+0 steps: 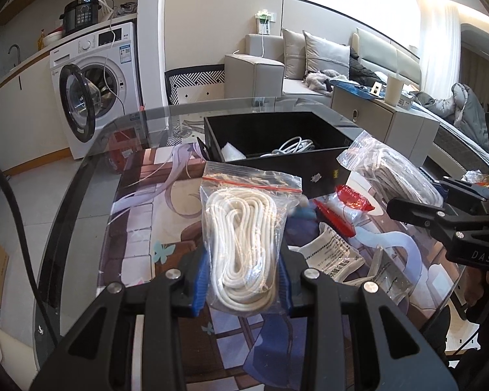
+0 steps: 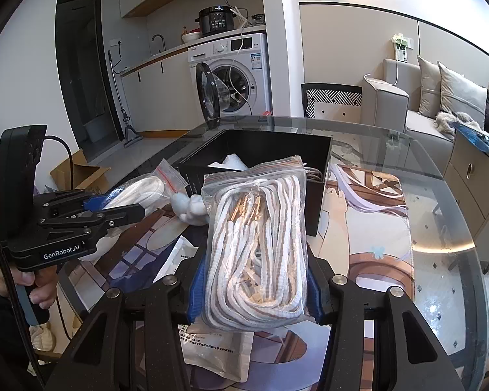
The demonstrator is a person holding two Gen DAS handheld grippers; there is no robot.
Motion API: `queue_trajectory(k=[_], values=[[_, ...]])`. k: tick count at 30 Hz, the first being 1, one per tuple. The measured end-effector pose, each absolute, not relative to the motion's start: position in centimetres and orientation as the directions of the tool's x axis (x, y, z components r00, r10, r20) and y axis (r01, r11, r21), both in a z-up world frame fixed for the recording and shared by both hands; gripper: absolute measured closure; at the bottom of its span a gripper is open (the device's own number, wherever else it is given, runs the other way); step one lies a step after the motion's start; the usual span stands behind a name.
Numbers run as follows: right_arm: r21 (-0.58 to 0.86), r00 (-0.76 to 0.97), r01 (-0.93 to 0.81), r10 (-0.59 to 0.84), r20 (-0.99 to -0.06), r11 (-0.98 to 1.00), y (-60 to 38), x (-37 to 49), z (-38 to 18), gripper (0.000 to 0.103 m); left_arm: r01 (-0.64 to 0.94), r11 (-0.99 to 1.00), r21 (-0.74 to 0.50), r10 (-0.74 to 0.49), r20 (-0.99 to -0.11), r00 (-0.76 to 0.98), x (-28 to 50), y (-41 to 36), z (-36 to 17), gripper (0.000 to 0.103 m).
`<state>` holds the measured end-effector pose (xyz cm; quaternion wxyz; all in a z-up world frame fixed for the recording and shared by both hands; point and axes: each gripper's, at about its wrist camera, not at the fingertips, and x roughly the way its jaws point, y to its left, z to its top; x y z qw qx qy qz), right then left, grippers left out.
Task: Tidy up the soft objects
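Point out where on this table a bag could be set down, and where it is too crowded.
Free: the mat right of the black box, toward the glass table's rim. Also the mat left of the box. Crowded: before the box, among the white packets and red wrapper.

White rope in clear bag with red zip strip. White-and-tan striped laces in clear bag. Black box. Blue pads on black gripper fingers. Glass counter over purple-brown cartoon mat. White washing machine.
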<state>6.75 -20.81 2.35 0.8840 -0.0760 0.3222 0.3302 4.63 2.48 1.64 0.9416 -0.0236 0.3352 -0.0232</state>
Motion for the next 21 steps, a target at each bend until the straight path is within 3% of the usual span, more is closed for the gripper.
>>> queue_trajectory(k=[21], values=[[0.067,0.595,-0.632,0.538,-0.597,0.772,-20.9,7.0,3.8,0.053,0.018,0.998,-0.061,-0.051,-0.595,0.802,5.7,2.2,3.6,0.07]])
